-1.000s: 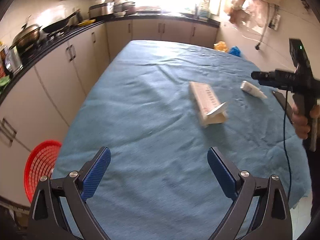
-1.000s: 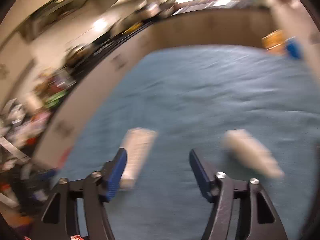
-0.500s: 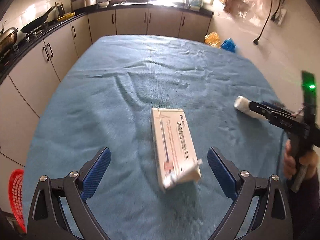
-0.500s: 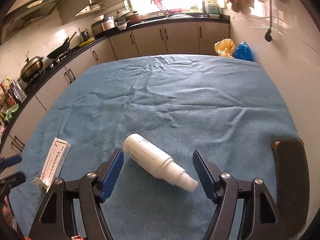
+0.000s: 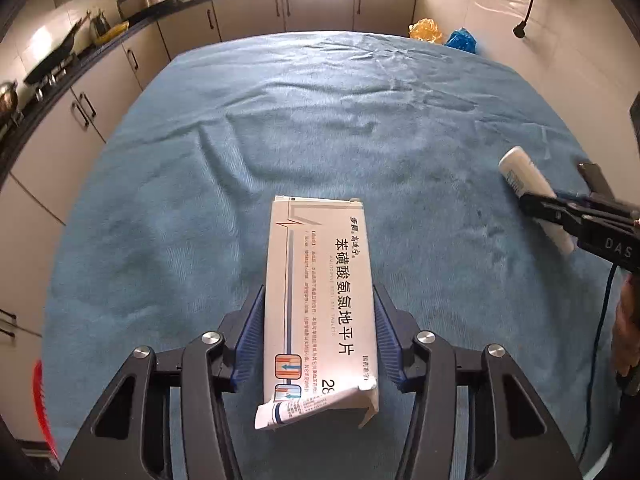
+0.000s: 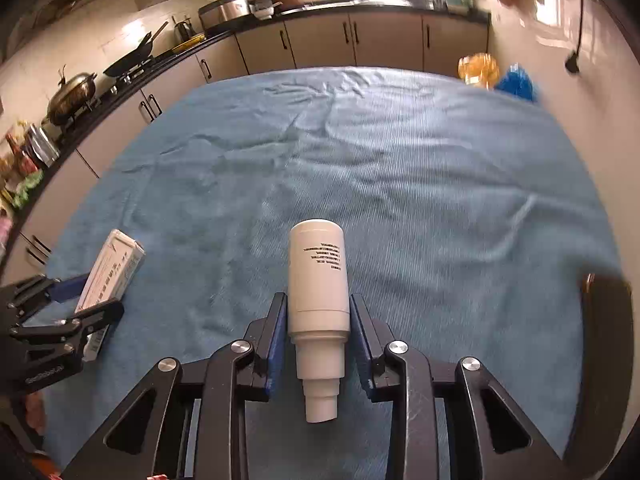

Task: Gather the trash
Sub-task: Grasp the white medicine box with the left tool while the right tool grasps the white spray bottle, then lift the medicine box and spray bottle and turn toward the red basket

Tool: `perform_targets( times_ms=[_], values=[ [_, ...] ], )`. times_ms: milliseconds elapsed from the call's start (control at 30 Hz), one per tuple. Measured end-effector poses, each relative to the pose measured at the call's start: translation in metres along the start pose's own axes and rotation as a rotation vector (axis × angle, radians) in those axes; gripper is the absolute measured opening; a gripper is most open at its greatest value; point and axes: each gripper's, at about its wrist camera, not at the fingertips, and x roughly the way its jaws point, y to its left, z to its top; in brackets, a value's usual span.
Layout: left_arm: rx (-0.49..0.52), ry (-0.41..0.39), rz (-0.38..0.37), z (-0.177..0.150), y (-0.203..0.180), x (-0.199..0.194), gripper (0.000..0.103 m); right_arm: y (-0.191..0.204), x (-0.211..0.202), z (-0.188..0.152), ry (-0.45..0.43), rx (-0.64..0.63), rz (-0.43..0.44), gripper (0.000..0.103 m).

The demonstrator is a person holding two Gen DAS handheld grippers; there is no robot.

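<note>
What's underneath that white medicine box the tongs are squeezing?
The medicine box lies flat on the blue cloth, clamped by the left tongs. Only that cloth shows around it; what lies directly under the box, and the table below, is covered.

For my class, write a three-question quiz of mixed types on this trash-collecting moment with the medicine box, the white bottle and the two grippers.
1. True or false: the left gripper has its pads against the sides of the medicine box.
2. Multiple choice: the white bottle between the right gripper's pads lies on A) a bare wooden top, B) a blue cloth, C) a metal tray.
3. Fill in: the box's near end flap is ____ (sealed / torn open).

Key
1. True; the jaws have just been closing on it.
2. B
3. Torn open.
</note>
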Motion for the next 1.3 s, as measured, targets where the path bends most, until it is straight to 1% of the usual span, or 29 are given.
perform_targets(
  times_ms=[67,133,200,233,300,367,433,500,567,600,700,767,800,833,933,1033,1100,1133,1200,1267,1300],
  values=[
    [-0.008,0.020,-0.032,-0.012,0.008,-0.008,0.051,-0.001,-0.005,-0.007,0.029,0.040,0.057,0.033],
    [-0.009,0.028,-0.057,-0.026,0.013,-0.016,0.051,0.001,-0.013,-0.022,0.065,0.072,0.117,0.033],
    [-0.016,0.030,-0.074,-0.042,0.019,-0.023,0.051,0.009,-0.022,-0.040,0.090,0.085,0.155,0.033],
    [-0.023,0.028,-0.080,-0.049,0.021,-0.026,0.051,0.012,-0.025,-0.048,0.094,0.086,0.158,0.033],
    [-0.032,0.005,-0.088,-0.059,0.027,-0.030,0.052,0.020,-0.036,-0.067,0.087,0.085,0.145,0.033],
    [-0.040,-0.011,-0.100,-0.062,0.028,-0.031,0.054,0.027,-0.042,-0.079,0.069,0.081,0.117,0.035],
    [-0.073,-0.024,-0.133,-0.064,0.030,-0.032,0.067,0.035,-0.047,-0.088,0.045,0.062,0.072,0.037],
    [-0.103,-0.045,-0.163,-0.066,0.032,-0.031,0.073,0.041,-0.049,-0.091,0.029,0.051,0.043,0.042],
    [-0.111,-0.068,-0.169,-0.069,0.031,-0.032,0.078,0.042,-0.050,-0.093,0.015,0.058,0.032,0.047],
    [-0.105,-0.079,-0.167,-0.071,0.029,-0.032,0.079,0.042,-0.051,-0.095,0.006,0.063,0.029,0.048],
    [-0.067,-0.100,-0.138,-0.076,0.021,-0.031,0.090,0.043,-0.052,-0.096,-0.018,0.080,0.029,0.052],
    [-0.029,-0.103,-0.119,-0.080,0.014,-0.030,0.094,0.044,-0.052,-0.097,-0.025,0.093,0.032,0.056],
    [-0.020,-0.100,-0.122,-0.080,0.013,-0.029,0.099,0.045,-0.052,-0.097,-0.029,0.098,0.037,0.057],
    [-0.013,-0.095,-0.124,-0.080,0.012,-0.029,0.101,0.045,-0.052,-0.098,-0.036,0.107,0.042,0.059],
    [0.005,-0.076,-0.100,-0.081,0.011,-0.028,0.101,0.041,-0.054,-0.101,-0.059,0.143,0.070,0.065],
    [-0.004,-0.065,-0.105,-0.078,0.013,-0.028,0.101,0.034,-0.055,-0.102,-0.079,0.208,0.111,0.066],
    [-0.015,-0.065,-0.106,-0.074,0.015,-0.026,0.101,0.033,-0.056,-0.102,-0.082,0.223,0.117,0.066],
    [-0.013,-0.068,-0.096,-0.072,0.015,-0.025,0.101,0.035,-0.056,-0.102,-0.083,0.218,0.109,0.066],
    [0.011,-0.083,-0.042,-0.070,0.011,-0.020,0.101,0.042,-0.056,-0.102,-0.081,0.191,0.073,0.066],
    [0.034,-0.112,-0.001,-0.070,0.007,-0.017,0.101,0.057,-0.054,-0.102,-0.079,0.130,-0.015,0.066],
    [0.028,-0.113,-0.001,-0.071,0.009,-0.017,0.096,0.064,-0.052,-0.103,-0.081,0.104,-0.058,0.066]
  ],
)
